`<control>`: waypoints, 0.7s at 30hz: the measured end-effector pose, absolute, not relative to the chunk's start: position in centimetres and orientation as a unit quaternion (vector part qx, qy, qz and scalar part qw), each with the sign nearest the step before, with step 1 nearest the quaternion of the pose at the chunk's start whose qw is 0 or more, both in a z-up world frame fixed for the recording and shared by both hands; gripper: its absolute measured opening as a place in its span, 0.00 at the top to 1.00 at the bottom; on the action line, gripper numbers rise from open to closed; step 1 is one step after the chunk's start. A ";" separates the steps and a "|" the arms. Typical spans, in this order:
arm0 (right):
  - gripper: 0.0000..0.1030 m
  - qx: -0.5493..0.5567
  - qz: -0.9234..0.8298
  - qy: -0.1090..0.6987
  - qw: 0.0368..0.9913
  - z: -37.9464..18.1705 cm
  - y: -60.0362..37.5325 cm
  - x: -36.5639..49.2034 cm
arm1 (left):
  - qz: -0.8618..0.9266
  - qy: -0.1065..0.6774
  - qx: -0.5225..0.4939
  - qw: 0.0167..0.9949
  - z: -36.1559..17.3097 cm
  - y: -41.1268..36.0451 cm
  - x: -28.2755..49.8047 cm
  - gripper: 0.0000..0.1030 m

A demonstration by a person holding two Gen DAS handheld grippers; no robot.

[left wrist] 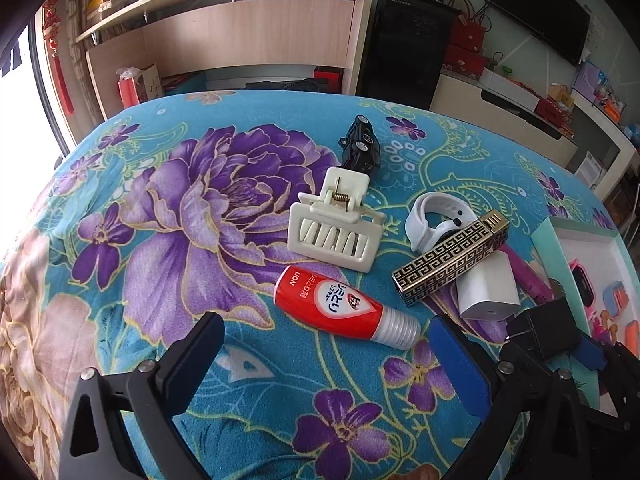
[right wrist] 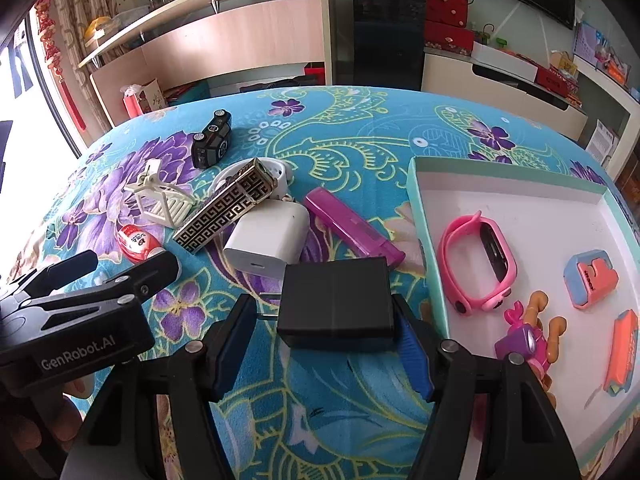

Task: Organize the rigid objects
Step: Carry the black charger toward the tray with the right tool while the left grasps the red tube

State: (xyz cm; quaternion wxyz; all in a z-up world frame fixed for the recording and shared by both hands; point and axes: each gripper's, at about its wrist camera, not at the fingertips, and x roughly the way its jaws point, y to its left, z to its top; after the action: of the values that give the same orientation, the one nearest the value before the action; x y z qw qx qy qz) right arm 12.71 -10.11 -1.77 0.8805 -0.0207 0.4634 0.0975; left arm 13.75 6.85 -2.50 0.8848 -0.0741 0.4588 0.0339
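Black charger [right wrist: 336, 304] between right gripper [right wrist: 326, 344] fingers

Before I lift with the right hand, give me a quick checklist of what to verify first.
1. Black charger sits between the right gripper fingers: ok.
2. Both pads press on it: cannot tell. One pad is against its side; its prongs face the other pad.
3. Left gripper is out of the way: ok. It is open by the red Lion tube, apart from the charger.
4. Tray has bare floor for the charger: ok, at the far end beyond the pink watch.
5. Charger is higher than the tray rim: cannot tell.
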 end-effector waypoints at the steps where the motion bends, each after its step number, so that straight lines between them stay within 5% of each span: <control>1: 0.34 -0.021 0.098 0.464 0.880 -1.8 -10.1 12.7 | 0.035 0.458 -0.074 0.885 -2.7 6.9 13.9 0.00; 21: 0.34 -0.021 0.102 0.466 0.879 -1.9 -10.1 12.8 | 0.031 0.446 -0.024 0.894 -3.2 5.2 14.6 0.23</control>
State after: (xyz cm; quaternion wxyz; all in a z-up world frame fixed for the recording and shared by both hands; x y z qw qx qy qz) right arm 12.80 -10.05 -1.87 0.8786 -0.0206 0.4662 0.1017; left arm 14.65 5.17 -3.24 0.8944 -0.0241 0.4456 0.0309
